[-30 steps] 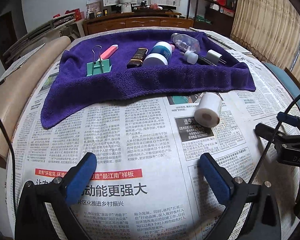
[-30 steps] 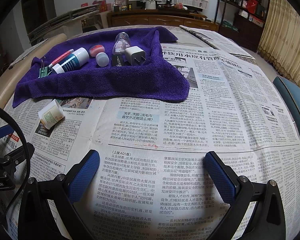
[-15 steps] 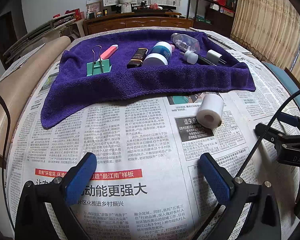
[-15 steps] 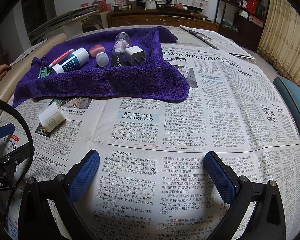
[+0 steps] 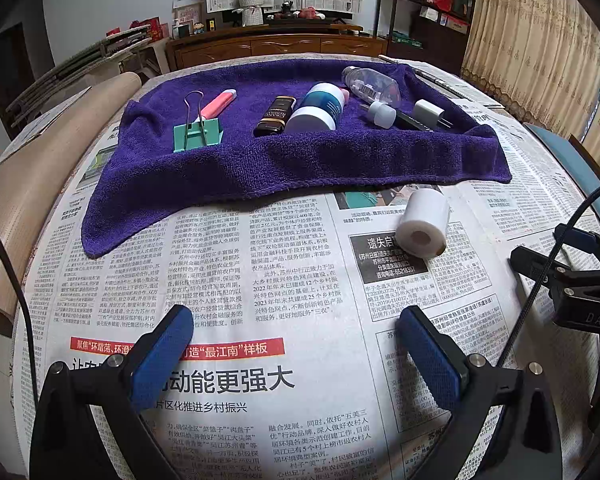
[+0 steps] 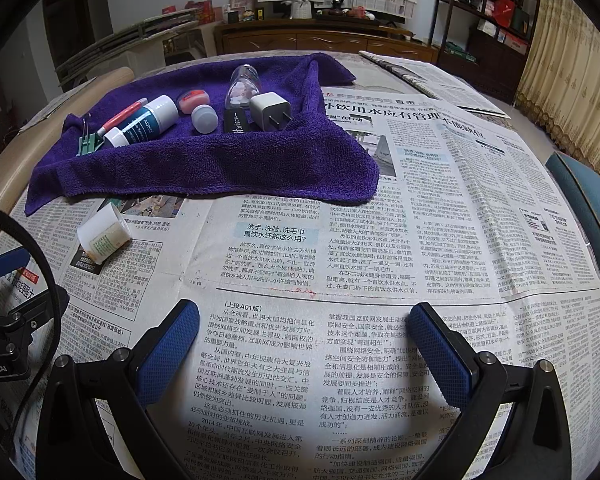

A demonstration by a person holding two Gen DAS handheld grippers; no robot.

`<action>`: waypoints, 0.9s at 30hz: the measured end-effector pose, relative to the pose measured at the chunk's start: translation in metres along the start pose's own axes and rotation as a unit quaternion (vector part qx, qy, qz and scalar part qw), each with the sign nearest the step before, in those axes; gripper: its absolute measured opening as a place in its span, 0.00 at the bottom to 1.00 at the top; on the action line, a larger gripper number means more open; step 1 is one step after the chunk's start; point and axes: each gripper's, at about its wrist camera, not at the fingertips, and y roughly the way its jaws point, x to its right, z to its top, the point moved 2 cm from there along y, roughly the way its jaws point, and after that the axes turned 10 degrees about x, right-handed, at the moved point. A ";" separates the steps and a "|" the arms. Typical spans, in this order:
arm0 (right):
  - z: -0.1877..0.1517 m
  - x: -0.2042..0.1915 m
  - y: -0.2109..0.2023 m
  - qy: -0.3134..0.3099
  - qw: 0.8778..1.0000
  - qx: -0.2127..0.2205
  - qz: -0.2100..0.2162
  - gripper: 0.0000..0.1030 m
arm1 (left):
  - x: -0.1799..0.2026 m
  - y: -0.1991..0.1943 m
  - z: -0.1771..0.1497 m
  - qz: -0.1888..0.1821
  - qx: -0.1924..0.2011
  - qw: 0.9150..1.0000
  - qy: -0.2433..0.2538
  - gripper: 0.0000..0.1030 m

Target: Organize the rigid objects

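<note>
Newspaper covers the whole tabletop [image 5: 300,360] beneath my two tools, with a wooden sideboard and paper-hung wall far behind; I start at the tongs. My left gripper [image 5: 296,356] is spread wide and holds nothing, its blue pads [image 5: 162,354] hovering over bare print; my right gripper [image 6: 304,350] is likewise spread and empty, over the newspaper on the right side of the table.

Moving outward, the one stray piece is the white bottle [image 5: 422,226]; it lies on its side on the newspaper, just short of the near hem of the purple towel [image 5: 220,184], apart from it. From the left gripper it sits ahead and to the right, fairly near; from the right gripper the same bottle [image 6: 104,232] lies well off to the left. I judge the left hand the closer of the two, though the right tool's black frame [image 5: 572,280] already stands just beside the bottle on that side.

Its long axis runs slantwise, base toward me and cap toward the towel; my jaws would have to close across that axis, so a small turn of the wrist seems needed.

Farther out on the towel lie the green binder clip [image 5: 198,134], a pink pen [image 5: 218,106], a dark tube [image 5: 275,116], a blue-and-white bottle [image 5: 320,110], a clear bottle [image 5: 370,84] and a white charger plug [image 5: 428,114], in a rough row.
</note>
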 end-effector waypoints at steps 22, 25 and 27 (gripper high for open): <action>0.001 -0.001 0.001 0.001 1.000 0.000 -0.003 1.00 | 0.000 0.000 0.000 0.000 0.000 1.000 0.000 1.00; 0.001 -0.001 0.001 0.001 1.000 0.000 -0.003 1.00 | 0.000 0.000 0.000 0.000 0.000 1.000 0.000 1.00; 0.001 -0.001 0.001 0.001 1.000 0.000 -0.003 1.00 | 0.000 0.000 0.000 0.000 0.000 1.000 0.000 1.00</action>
